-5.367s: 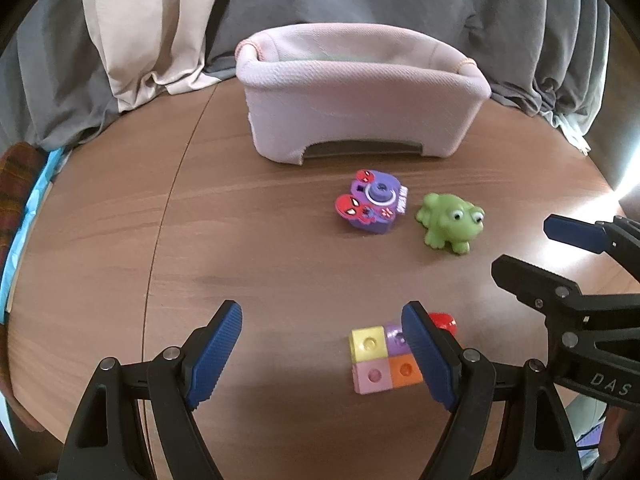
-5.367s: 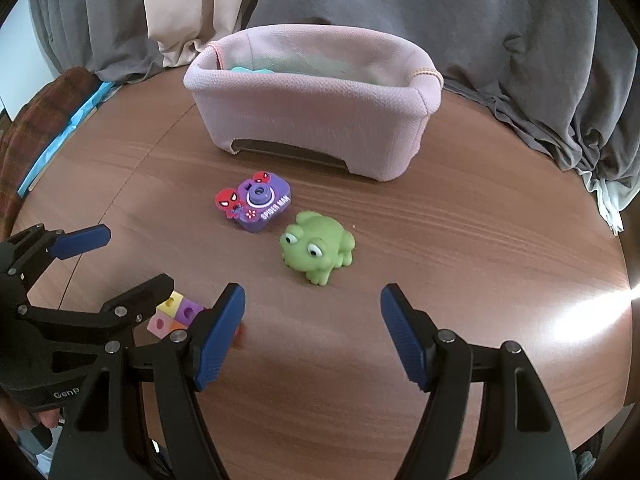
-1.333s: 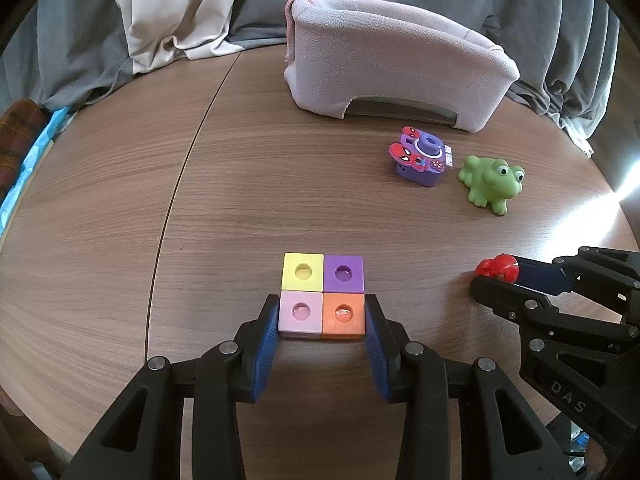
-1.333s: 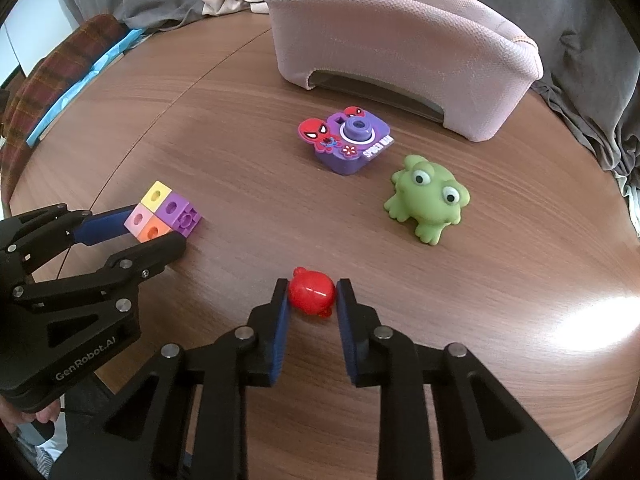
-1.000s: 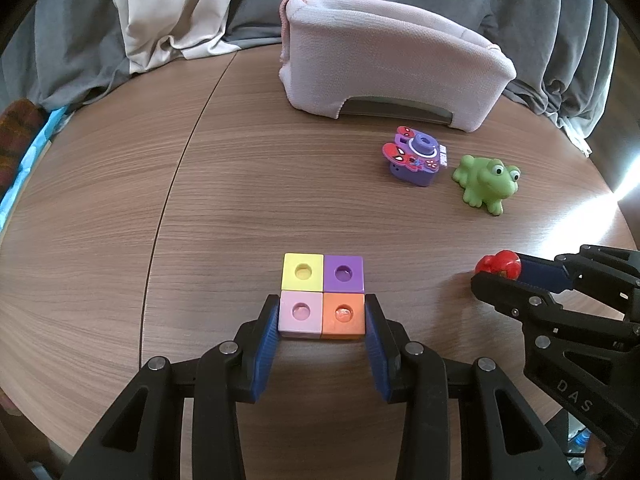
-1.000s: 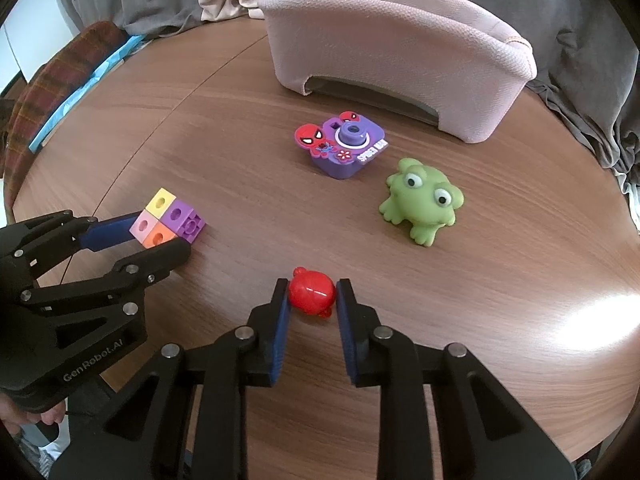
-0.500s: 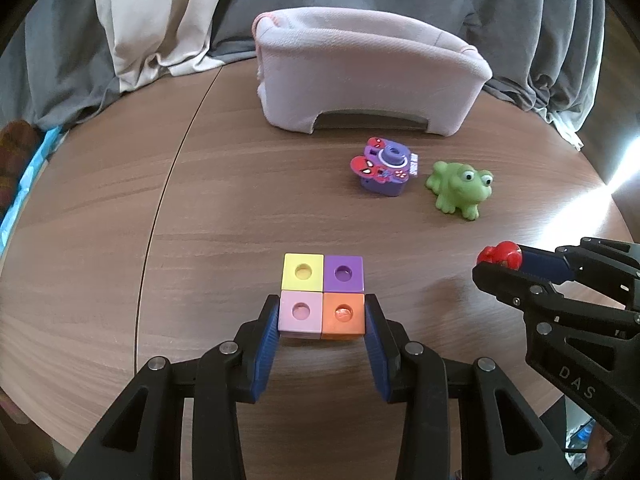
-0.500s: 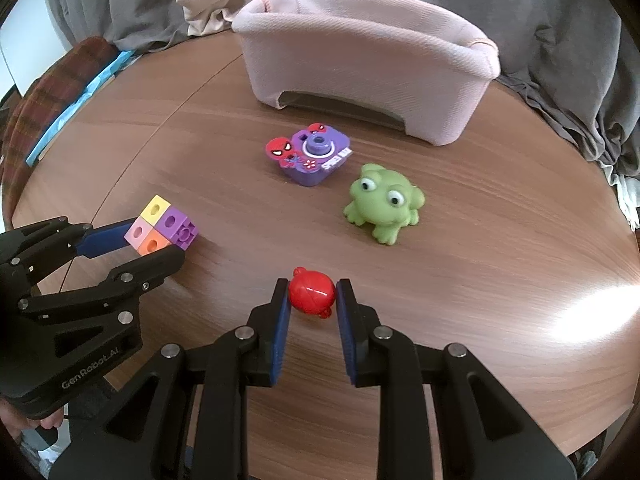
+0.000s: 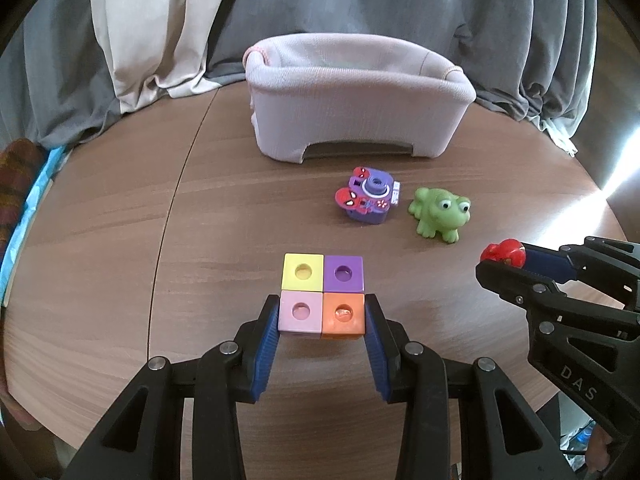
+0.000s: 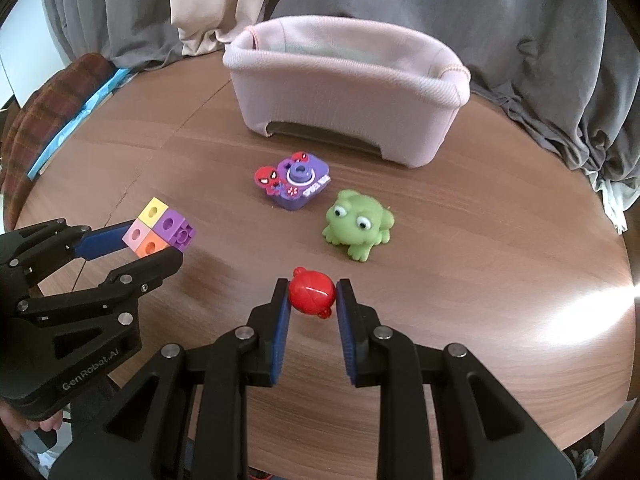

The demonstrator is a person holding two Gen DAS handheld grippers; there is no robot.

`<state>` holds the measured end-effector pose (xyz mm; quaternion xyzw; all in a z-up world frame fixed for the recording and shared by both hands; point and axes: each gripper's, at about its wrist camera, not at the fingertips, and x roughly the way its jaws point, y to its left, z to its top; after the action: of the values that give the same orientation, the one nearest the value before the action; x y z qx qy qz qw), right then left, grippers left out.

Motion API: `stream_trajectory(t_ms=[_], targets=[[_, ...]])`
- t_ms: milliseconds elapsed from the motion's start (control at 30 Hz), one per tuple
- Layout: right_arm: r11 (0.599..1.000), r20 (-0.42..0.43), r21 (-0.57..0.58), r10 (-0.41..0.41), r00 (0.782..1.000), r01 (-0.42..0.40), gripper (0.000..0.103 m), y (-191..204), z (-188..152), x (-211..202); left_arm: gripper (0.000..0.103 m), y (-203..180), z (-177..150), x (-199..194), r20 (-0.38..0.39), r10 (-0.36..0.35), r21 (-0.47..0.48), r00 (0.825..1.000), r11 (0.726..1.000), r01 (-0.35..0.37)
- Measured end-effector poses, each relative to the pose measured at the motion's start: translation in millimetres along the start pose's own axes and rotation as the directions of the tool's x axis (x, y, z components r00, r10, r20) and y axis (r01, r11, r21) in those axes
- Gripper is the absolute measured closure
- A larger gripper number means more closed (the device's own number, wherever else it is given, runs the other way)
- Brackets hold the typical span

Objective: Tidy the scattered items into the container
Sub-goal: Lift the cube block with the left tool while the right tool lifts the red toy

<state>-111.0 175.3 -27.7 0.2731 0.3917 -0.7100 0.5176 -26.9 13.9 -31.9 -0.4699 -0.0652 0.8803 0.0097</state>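
My left gripper (image 9: 322, 316) is shut on a block of four coloured cubes (image 9: 322, 293), yellow, purple, pink and orange, held above the table; the same cube block (image 10: 162, 230) shows at the left of the right wrist view. My right gripper (image 10: 313, 294) is shut on a small red toy (image 10: 312, 291), also lifted; that red toy (image 9: 503, 251) shows at the right of the left wrist view. A purple spider-themed toy camera (image 9: 370, 200) and a green frog (image 9: 440, 214) lie on the table in front of the pink fabric basket (image 9: 360, 120).
The round wooden table (image 9: 120, 240) has a seam running down its left half. Grey and beige curtains (image 9: 160, 32) hang close behind the basket. A plaid cushion (image 10: 44, 112) and a blue strip lie past the table's left edge.
Both grippers have risen with their loads and drawn back a little. The basket, camera and frog now sit lower and more central in both views.
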Motion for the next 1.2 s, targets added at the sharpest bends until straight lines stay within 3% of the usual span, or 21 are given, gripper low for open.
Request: stream_trajectory(t_ms=[1200], targets=[[1.0,0.094,0.018,-0.025,0.995,0.023,0.083,-14.8,38.7,-52.3,0.066,-12.3,50.5,-34.5,0.056,0.004,0.014,0.998,1.0,-0.005]])
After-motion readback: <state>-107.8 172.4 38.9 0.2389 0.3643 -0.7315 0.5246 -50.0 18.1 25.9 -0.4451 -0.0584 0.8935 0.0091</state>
